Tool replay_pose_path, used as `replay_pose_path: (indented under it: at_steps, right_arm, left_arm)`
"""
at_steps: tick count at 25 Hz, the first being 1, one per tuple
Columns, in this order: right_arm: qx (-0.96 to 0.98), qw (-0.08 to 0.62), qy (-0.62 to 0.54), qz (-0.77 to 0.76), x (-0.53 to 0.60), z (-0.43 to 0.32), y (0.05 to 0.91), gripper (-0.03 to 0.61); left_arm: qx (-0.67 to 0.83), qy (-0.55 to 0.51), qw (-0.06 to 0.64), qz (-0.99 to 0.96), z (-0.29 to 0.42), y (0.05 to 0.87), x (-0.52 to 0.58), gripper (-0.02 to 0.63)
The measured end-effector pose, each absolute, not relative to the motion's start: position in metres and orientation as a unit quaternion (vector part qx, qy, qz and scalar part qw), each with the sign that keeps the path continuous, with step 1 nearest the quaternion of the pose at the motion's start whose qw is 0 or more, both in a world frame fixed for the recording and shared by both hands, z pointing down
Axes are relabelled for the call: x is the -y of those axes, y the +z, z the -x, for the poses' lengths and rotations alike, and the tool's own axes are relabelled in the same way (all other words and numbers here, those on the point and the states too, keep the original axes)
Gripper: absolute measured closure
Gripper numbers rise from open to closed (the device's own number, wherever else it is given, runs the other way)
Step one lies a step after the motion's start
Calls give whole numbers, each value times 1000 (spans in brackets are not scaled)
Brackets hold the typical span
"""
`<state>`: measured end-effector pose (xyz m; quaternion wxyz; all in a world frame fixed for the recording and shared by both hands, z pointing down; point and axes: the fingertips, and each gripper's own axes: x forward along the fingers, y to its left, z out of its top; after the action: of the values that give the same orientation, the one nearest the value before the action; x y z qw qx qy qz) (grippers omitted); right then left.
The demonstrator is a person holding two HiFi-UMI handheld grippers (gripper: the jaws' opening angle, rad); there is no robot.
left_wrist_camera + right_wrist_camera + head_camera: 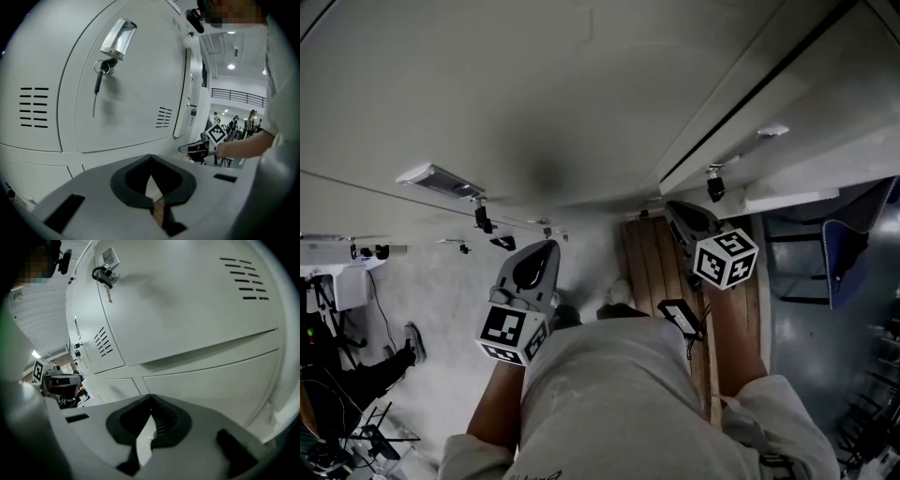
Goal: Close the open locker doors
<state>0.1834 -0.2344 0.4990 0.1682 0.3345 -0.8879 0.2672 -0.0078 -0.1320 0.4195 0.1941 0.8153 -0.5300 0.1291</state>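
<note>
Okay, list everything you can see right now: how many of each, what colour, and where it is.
locker doors: several, white, filling both tool views
keys: one in each tool view, dark, hanging from a door lock
padlock: one, dark, on a farther door in the left tool view
bench: one, brown wooden slats, below the person in the head view
chair: one, blue, right edge of the head view
bystanders: several, far background of the left tool view
shirt: one, white, bottom of the head view
left tool: one, grey, jaws together, nothing held
right tool: one, grey, jaws together, nothing held
</note>
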Motion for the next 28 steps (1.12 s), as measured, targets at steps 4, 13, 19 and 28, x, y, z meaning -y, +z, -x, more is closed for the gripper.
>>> replay_pose_path:
  at_steps: [4, 13, 19, 28]
  right_arm:
    - [889, 158, 262, -341, 220, -183, 484, 551]
    - [887, 125, 249, -369, 191, -183, 448, 551]
    - [889, 111, 236, -375, 161, -176, 415, 551]
    - [899, 88, 229, -362, 125, -139, 376, 551]
  left_arm:
    - [507, 133, 188, -831, -3, 416, 134, 598]
    - [442, 151, 169, -868, -26, 404, 136, 598]
    - [415, 145, 150, -885, -42, 387, 134, 598]
    - [397, 128, 155, -896, -51, 375, 121, 598]
